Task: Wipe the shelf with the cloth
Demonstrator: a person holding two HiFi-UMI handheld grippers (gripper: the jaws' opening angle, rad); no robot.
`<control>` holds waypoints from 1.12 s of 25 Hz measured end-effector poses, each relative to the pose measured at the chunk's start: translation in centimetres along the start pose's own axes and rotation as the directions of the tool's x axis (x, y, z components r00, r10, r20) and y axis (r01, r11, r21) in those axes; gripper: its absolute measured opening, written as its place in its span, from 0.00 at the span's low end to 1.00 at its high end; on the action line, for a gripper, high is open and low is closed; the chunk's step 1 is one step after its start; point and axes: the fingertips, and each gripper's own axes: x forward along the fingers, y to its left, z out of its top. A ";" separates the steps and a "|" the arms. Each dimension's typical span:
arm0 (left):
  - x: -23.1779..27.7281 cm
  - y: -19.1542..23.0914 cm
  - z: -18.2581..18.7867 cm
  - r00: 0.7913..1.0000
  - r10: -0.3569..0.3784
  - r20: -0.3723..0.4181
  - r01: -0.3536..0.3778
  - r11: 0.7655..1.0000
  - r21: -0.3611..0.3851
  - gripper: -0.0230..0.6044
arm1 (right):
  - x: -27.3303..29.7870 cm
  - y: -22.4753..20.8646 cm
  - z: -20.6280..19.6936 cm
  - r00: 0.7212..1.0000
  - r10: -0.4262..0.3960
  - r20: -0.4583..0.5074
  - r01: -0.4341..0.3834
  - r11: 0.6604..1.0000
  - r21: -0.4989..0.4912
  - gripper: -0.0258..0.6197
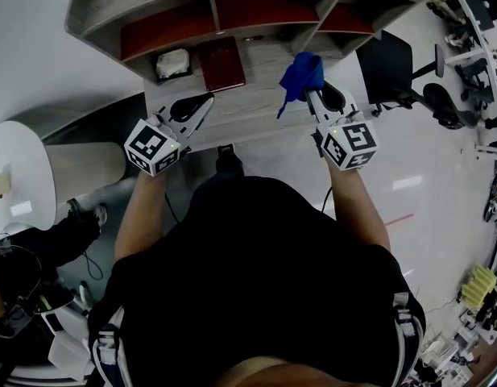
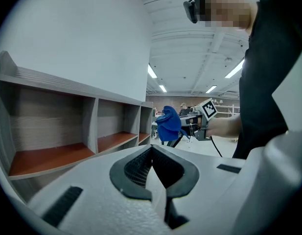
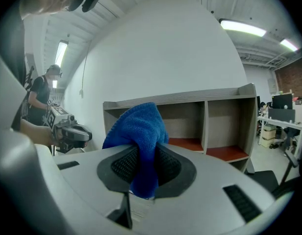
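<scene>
Your right gripper (image 3: 144,156) pinches the blue cloth (image 3: 137,125). The shelf (image 3: 205,112) stands ahead of the jaws, apart from them. Left gripper (image 2: 151,152): jaws pressed together, empty. Judged step: approach. Next, advance the cloth onto a compartment floor.

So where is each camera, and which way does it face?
Head view: on the head, facing down at the shelf; arms, torso, left gripper, right gripper show.
Left gripper view: on that gripper, along its shut jaws toward the right one; torso shows.
Right gripper view: on that gripper, jaws shut on the cloth, facing the shelf; left gripper shows.
Shared: shelf, cloth.
</scene>
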 end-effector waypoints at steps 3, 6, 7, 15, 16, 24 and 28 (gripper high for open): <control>0.8 1.5 -0.1 1.000 -0.012 -0.015 0.012 1.000 -0.006 0.06 | 1.6 -0.8 0.0 1.000 -0.003 -0.006 0.004 1.000 0.016 0.15; 1.7 2.9 0.0 0.999 -0.019 -0.039 0.020 1.000 0.017 0.06 | 3.1 -1.4 0.0 1.000 -0.009 -0.018 0.010 1.000 0.030 0.15; 2.1 3.4 0.1 0.999 -0.021 -0.050 0.023 0.999 0.038 0.06 | 3.6 -1.6 0.0 1.000 -0.012 -0.023 0.013 0.999 0.033 0.15; 4.9 7.2 2.2 0.995 -0.094 -0.043 0.097 0.992 0.074 0.06 | 8.0 -3.5 1.2 0.999 -0.036 -0.032 0.038 0.998 0.046 0.15; 5.0 7.6 2.3 0.994 -0.100 -0.041 0.103 0.992 0.072 0.06 | 8.5 -3.6 1.4 0.999 -0.037 -0.032 0.038 0.998 0.045 0.15; 5.7 9.6 1.7 0.988 -0.140 -0.061 0.144 0.987 0.065 0.06 | 10.8 -3.4 2.6 0.998 -0.044 -0.044 0.046 0.998 0.041 0.15; 6.0 10.1 1.6 0.982 -0.176 -0.063 0.180 0.982 0.057 0.06 | 11.2 -3.6 3.3 0.997 -0.065 -0.039 0.066 0.997 0.033 0.15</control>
